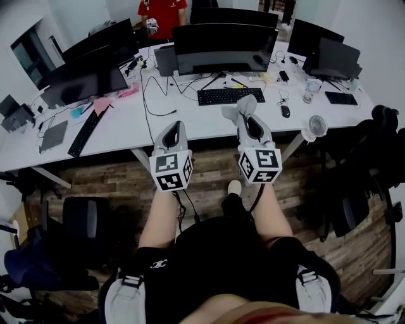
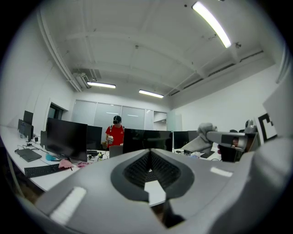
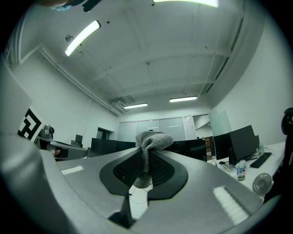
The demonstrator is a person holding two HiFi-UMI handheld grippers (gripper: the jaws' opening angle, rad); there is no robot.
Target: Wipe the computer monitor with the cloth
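Head view: both forearms reach forward over the person's lap, holding the two tools side by side and level, tips aimed at a white desk (image 1: 209, 123). The left gripper (image 1: 172, 128) carries nothing. The right gripper (image 1: 247, 109) pinches a grey cloth (image 1: 242, 106), which bunches round its tip in the air and shows just in front of the black keyboard (image 1: 231, 95). The computer monitor (image 1: 224, 47), wide, curved and dark, stands upright behind that keyboard, well apart from the cloth. The desk also carries cables, a mouse (image 1: 285, 111), a clear bottle (image 1: 309, 90) and a small white fan (image 1: 315, 126) at its right edge. More dark screens stand on the neighbouring desks. The floor is wood plank, and a person in a red shirt (image 1: 162, 12) stands beyond the desks. Left gripper view: the left gripper (image 2: 150, 153) has its jaws pressed together at the tips with nothing between the ribbed pads (image 2: 137, 171). To the right the other tool holds the cloth (image 2: 205, 131) aloft. The person in red (image 2: 116, 135) stands behind a row of black screens, under ceiling strip lights. Right gripper view: the right gripper (image 3: 147, 155) is closed on the cloth (image 3: 153, 139), a knitted grey fold that rises above the tips and hangs down between the pads. The bottle (image 3: 241, 170) and the fan (image 3: 262, 183) show at lower right on the desk, before white walls and glass partitions.
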